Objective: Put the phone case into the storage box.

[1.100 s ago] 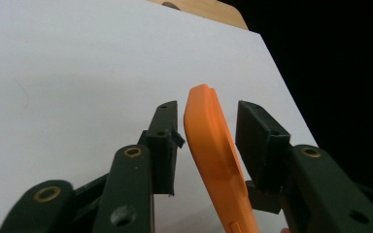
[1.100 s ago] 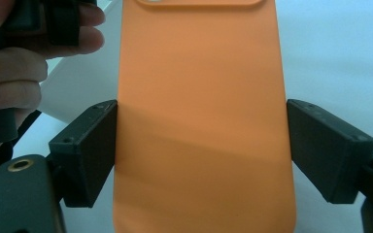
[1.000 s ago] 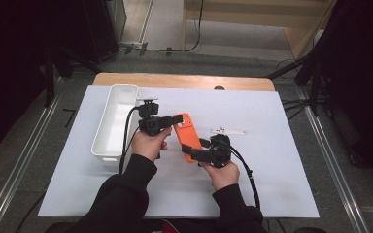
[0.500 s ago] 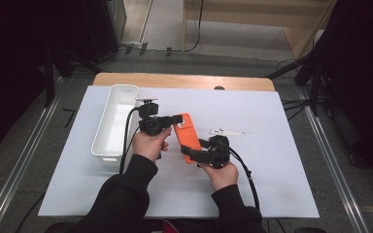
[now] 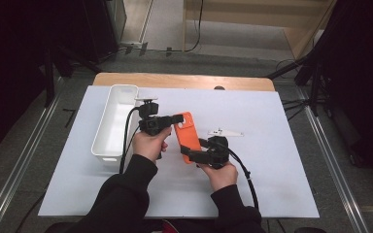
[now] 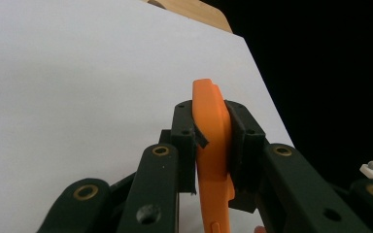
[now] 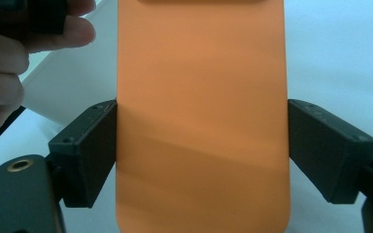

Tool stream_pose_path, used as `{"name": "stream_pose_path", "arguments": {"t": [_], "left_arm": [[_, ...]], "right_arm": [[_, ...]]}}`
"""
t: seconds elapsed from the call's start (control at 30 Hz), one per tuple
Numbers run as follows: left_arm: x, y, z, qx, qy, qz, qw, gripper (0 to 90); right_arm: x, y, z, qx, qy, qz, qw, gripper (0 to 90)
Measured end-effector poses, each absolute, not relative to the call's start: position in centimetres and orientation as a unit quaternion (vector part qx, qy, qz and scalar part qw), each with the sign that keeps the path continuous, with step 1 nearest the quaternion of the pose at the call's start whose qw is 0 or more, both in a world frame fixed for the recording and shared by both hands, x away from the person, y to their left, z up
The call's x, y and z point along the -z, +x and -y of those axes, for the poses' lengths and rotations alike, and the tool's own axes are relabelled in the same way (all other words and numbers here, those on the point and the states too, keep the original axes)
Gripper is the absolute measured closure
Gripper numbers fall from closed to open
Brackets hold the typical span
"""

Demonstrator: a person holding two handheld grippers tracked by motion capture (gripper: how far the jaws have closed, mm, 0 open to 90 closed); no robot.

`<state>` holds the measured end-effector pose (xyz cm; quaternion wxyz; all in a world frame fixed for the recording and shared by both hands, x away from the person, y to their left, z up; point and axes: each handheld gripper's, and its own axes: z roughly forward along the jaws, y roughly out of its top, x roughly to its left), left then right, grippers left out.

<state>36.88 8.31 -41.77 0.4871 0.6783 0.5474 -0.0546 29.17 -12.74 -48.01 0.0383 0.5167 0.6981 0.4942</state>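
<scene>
Orange phone case (image 5: 188,135) held above white table (image 5: 272,160), clamped edgewise by left gripper (image 6: 212,145), jaws just closed, gripped across its width by right gripper (image 7: 201,150), white bin (image 5: 112,121) beside.

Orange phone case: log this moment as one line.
flat orange plastic phone case held off table | left gripper shut on thin edge | right gripper shut across width | white bin beside

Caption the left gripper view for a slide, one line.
Left claw shut across the thin edge of the orange phone case, above the white table cover.
</scene>
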Motion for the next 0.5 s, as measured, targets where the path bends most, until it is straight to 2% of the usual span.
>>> {"name": "stream_pose_path", "arguments": {"t": [0.5], "left_arm": [[41.3, 36.72, -8.15, 0.064, 0.679, -0.537, 0.497, 77.0]], "right_arm": [[47.87, 29.26, 12.65, -0.492, 0.513, -0.702, 0.038, 14.3]]}}
